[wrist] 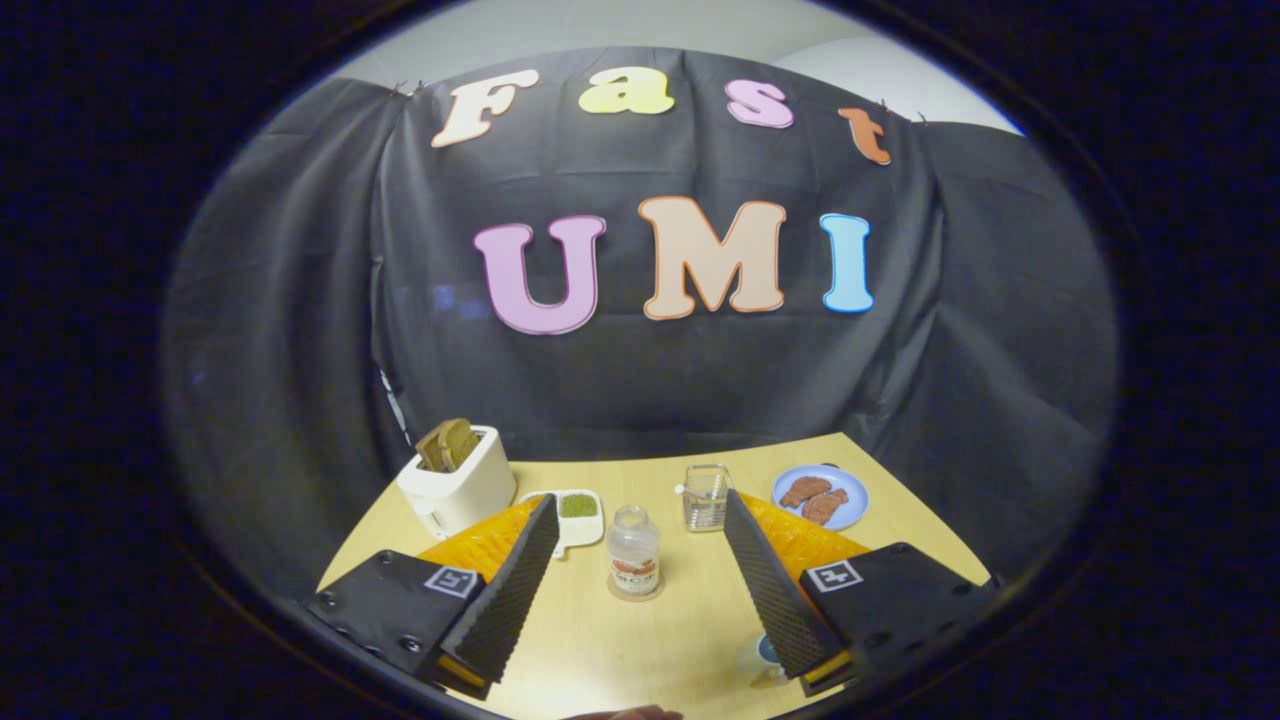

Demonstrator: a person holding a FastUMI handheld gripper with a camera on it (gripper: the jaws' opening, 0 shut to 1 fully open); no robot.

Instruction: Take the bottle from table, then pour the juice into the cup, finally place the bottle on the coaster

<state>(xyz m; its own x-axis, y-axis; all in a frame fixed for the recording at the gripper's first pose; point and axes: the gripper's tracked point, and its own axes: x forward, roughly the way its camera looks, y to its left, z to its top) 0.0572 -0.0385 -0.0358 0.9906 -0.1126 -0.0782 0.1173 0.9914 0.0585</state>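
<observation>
Starting at the left of the table [610,655], a white toaster [458,485] stands with slices of bread [448,443] poking from its slot, and just beside it lies a small white dish [578,515] holding something green. The gripper [639,500] hovers above the near side of the table with its fingers spread wide and nothing between the pads. The bottle [633,550] stands upright in the gap just ahead of them, touching neither. At its foot a thin round disc shows, which I take to be the coaster [635,592], so the bottle seems to rest where the task wants it last. Its body looks clear above the label, and I cannot tell how much juice it holds. Just beyond and a little right is the glass cup [707,497], upright, its contents too faint to judge. Further right a blue plate [845,515] carries two brownish pieces of food. This layout fits a bottle set down after pouring with the fingers let go, and equally a bottle waiting on that disc to be picked up. The level in the cup would settle it, and it is unreadable here, so no next move can be safely named.
</observation>
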